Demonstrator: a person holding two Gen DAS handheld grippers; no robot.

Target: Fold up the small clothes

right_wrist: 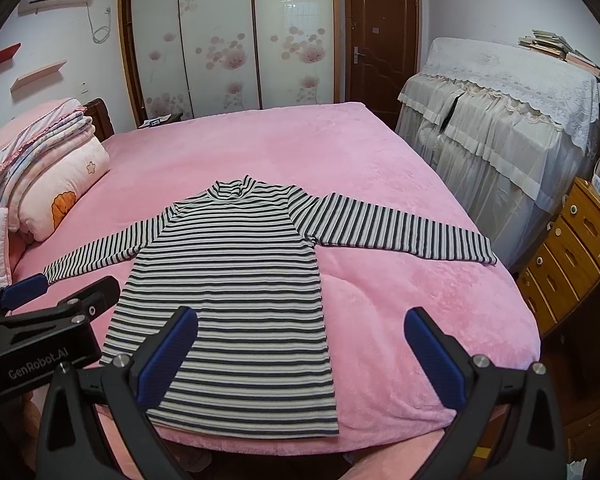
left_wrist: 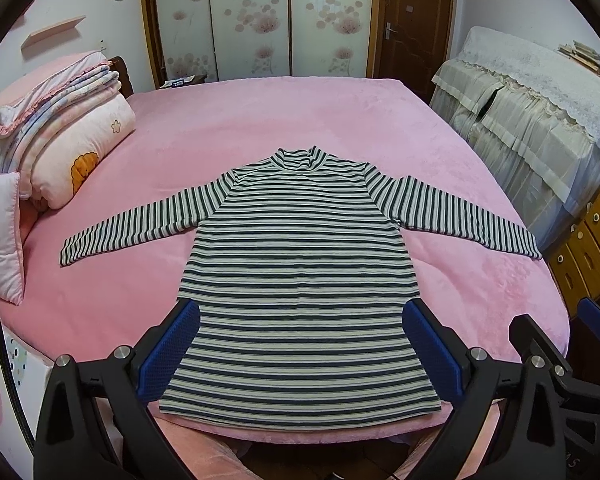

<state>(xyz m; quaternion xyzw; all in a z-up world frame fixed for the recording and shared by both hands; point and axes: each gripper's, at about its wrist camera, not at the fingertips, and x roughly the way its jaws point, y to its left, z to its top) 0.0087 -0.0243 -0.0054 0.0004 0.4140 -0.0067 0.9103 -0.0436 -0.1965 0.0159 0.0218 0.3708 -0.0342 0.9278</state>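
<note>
A black-and-white striped long-sleeved top (left_wrist: 300, 272) lies flat on the pink bed (left_wrist: 260, 128), collar away from me, both sleeves spread out. My left gripper (left_wrist: 300, 312) hovers open above the hem end, its blue pads (left_wrist: 170, 348) as wide apart as the body of the top. In the right wrist view the same striped top (right_wrist: 228, 280) lies left of centre, and my right gripper (right_wrist: 300, 320) is open over its lower right edge and the bare bedcover. Neither gripper holds anything. The other gripper (right_wrist: 40, 320) shows at the left of the right wrist view.
Folded quilts and pillows (left_wrist: 52, 140) are stacked at the bed's left. A cloth-covered cabinet (left_wrist: 540, 112) stands to the right, with wooden drawers (right_wrist: 572, 256) nearer. Sliding wardrobe doors (left_wrist: 252, 16) and a brown door (left_wrist: 416, 20) are behind the bed.
</note>
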